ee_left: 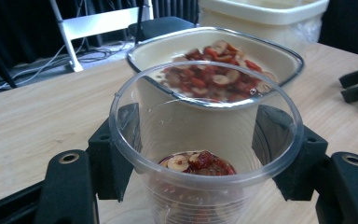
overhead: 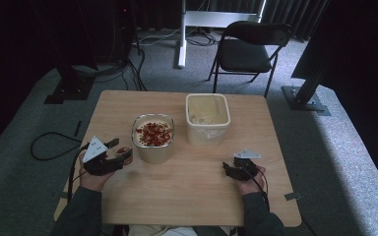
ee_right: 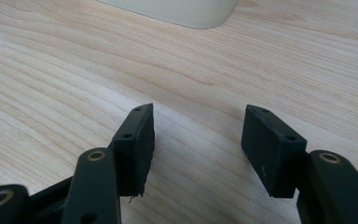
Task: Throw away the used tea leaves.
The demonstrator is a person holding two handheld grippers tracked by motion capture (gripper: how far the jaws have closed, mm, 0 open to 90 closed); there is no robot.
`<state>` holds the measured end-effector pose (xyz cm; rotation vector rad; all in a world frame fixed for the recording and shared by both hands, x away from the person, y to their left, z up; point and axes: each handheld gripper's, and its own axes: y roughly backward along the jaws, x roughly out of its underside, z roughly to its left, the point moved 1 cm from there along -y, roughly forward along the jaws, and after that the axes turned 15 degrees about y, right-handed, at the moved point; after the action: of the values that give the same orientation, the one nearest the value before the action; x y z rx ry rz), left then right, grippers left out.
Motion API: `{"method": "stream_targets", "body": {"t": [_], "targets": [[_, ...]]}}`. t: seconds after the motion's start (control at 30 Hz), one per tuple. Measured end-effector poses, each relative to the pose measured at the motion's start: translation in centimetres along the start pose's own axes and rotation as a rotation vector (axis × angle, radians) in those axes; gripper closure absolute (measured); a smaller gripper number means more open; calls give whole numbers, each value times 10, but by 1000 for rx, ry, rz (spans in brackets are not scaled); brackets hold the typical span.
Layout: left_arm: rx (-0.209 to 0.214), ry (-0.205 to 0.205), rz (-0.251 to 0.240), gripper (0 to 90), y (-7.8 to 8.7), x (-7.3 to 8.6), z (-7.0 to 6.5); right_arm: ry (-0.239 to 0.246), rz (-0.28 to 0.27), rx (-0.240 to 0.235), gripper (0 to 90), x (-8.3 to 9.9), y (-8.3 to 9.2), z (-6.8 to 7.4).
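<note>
Gripping a clear plastic cup between its two black jaws, left gripper at the near left of the light wooden table, pads pressed against the cup's sides. Held upright just beside a cream rounded-square container of red and pale dried pieces, a small heap of the same red and pale pieces lying at the cup's bottom. Stood behind and to the right of that container, close by, a taller cream tub lined with clear plastic. Rested low over the table at the near right, right gripper, jaws spread wide apart with only bare wood between them, well clear of the cup. Seen beyond the table's far edge, a black folding chair on grey carpet.
</note>
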<state>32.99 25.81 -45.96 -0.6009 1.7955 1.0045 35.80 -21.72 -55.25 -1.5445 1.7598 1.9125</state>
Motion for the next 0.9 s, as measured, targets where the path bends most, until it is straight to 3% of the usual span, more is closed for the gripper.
{"method": "stream_targets", "body": {"t": [0.47,0.9], "targets": [[-40,5,-18,334,-6,-20,20,-8,-17,3,420,2,-1,0],[-67,1,-22,334,-14,-35,31,-9,-16,5,419,2,-1,1]]}}
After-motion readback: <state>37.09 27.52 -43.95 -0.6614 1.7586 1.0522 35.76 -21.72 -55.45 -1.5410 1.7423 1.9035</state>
